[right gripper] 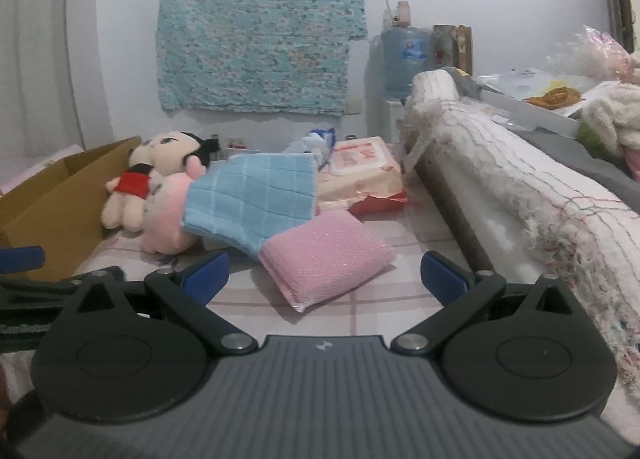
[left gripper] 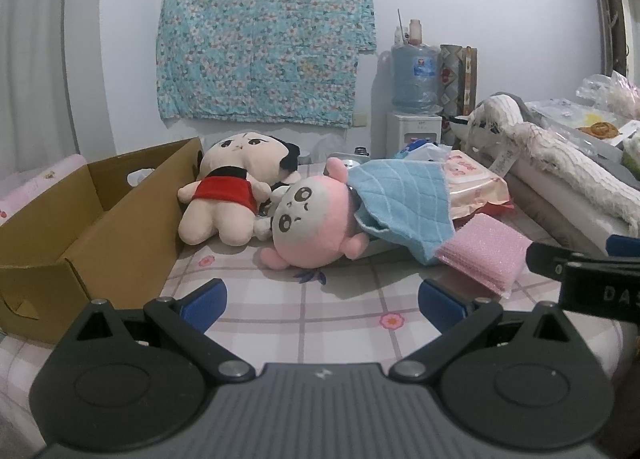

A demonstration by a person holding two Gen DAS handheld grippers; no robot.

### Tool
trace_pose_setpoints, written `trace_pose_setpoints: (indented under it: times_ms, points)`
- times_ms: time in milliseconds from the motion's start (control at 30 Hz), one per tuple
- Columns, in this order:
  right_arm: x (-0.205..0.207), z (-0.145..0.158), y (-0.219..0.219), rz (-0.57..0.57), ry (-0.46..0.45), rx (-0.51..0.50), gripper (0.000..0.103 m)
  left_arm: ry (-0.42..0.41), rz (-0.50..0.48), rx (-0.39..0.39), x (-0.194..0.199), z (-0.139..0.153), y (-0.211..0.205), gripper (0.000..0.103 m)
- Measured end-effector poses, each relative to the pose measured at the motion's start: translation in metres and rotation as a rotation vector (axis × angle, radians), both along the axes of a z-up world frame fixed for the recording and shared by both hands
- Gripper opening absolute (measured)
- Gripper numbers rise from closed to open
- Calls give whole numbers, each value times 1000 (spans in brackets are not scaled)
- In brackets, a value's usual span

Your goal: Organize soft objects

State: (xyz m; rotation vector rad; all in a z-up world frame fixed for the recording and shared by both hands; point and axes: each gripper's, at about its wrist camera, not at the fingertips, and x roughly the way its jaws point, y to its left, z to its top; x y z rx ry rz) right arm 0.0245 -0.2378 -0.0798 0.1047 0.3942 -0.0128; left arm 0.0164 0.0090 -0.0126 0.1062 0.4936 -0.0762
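Grippers at rest: left gripper (left gripper: 322, 305) and right gripper (right gripper: 325, 279), both spread and empty, face pink plush (left gripper: 310, 219), blue cloth (left gripper: 404, 205) and pink sponge (right gripper: 326, 259) beside the open cardboard box (left gripper: 80, 219) (presumably their destination).

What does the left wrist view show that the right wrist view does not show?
Only the left wrist view shows the pink plush's face and the cardboard box's inside. Only the right shows the pink sponge whole, straight before the open right tongs. Both share the blue cloth, the red-dressed doll and the wipes pack.
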Motion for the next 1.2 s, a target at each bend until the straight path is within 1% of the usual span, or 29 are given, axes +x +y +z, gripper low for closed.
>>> trace_pose_setpoints:
  times_ms: [167,333,400,567,833,1067,1133,1200]
  points:
    - [-4,1,-3,-29,-17,-11,102,0,6,-9,0,1,3,103]
    - [-3,4,-5,-44,-7,-12,102,11,3,-29,2,0,7,103]
    - [-3,3,-3,-44,1,-29,102,8,3,-24,2,0,7,103]
    - [-3,2,0,-27,0,-37,102,12,4,-30,3,0,8,103]
    - [-3,3,-3,-32,10,-8,102,14,-2,-33,3,-1,9,102]
    - [0,0,-8,-48,36,27,102,56,-38,-94,10,-3,11,98]
    - [2,-2,-12,-54,46,49,102,64,-47,-108,10,-3,10,97]
    - [5,-4,-15,-59,59,75,102,74,-61,-121,11,-4,10,93]
